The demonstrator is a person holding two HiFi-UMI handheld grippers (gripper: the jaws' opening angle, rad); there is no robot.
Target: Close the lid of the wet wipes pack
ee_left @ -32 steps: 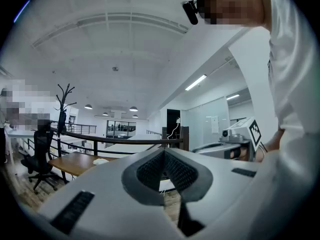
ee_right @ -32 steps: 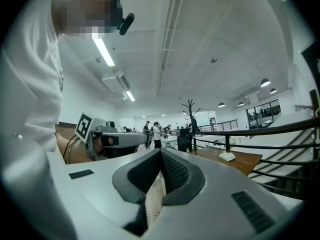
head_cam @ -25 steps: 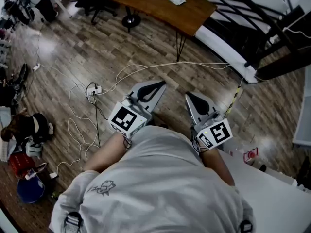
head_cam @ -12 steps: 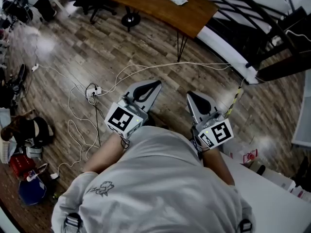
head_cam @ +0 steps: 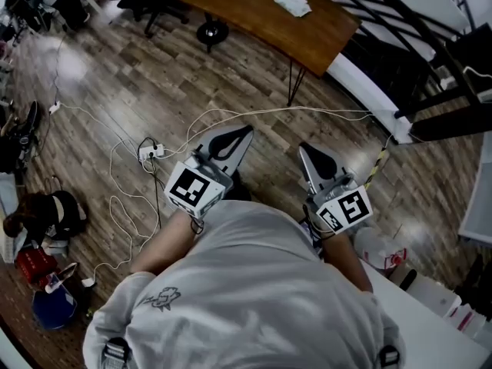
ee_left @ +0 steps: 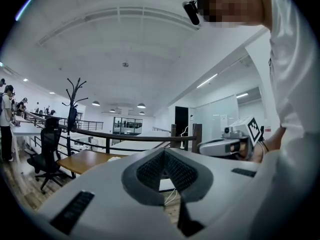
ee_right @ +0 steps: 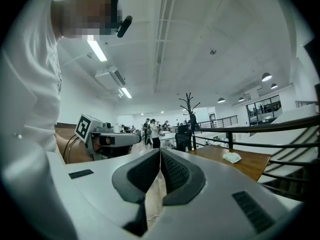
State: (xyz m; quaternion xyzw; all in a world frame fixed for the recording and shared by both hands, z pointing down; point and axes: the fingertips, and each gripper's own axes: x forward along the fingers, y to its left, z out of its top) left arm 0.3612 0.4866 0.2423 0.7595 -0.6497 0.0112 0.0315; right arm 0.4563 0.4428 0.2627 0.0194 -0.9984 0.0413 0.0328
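a: how will the white bundle on the wooden table [head_cam: 254, 10] handle?
b: it is probably the wet wipes pack [head_cam: 293, 4], though too small here to show its lid. likely light and soft, with slippery film and a stiffer flap. steady the body, then press the flap flat.
a: and the 2 grippers?
b: the left gripper [head_cam: 246, 131] is pinched closed on nothing, and the right gripper [head_cam: 304, 147] is closed and empty too. both are level at the person's waist, with the pack well apart, ahead of both tips.

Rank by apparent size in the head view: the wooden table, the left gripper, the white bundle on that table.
1. wooden table
2. left gripper, helped by nearness to the camera
3. white bundle, clearly smallest
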